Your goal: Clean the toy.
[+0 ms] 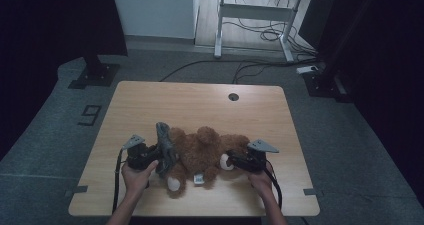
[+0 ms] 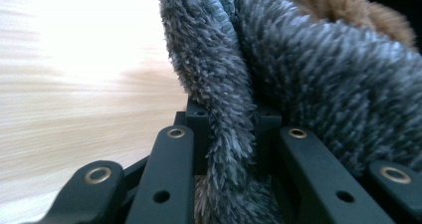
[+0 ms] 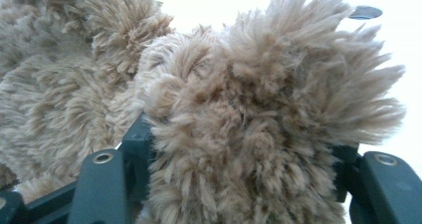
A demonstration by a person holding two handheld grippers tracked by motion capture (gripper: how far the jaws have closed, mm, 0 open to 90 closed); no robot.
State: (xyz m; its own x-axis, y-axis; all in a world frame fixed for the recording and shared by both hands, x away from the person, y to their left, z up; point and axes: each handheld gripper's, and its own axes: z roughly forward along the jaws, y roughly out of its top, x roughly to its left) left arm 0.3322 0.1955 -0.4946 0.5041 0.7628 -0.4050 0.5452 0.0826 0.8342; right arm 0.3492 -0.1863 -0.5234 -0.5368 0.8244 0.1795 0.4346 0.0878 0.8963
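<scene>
Teddy bear [image 1: 202,152], brown and plush, lies at the lower centre of the high view on a wooden counter [image 1: 150,105], with a grey fleecy cloth [image 1: 165,147] draped against its left flank. At lower left, the left tool [image 1: 152,157] has its jaws clamped tight on a fold of that cloth [image 2: 226,134], seen close in the left gripper view. At lower right, the right tool [image 1: 231,160] grips a tuft-thick limb of the bear [image 3: 249,134] between partly closed jaws.
</scene>
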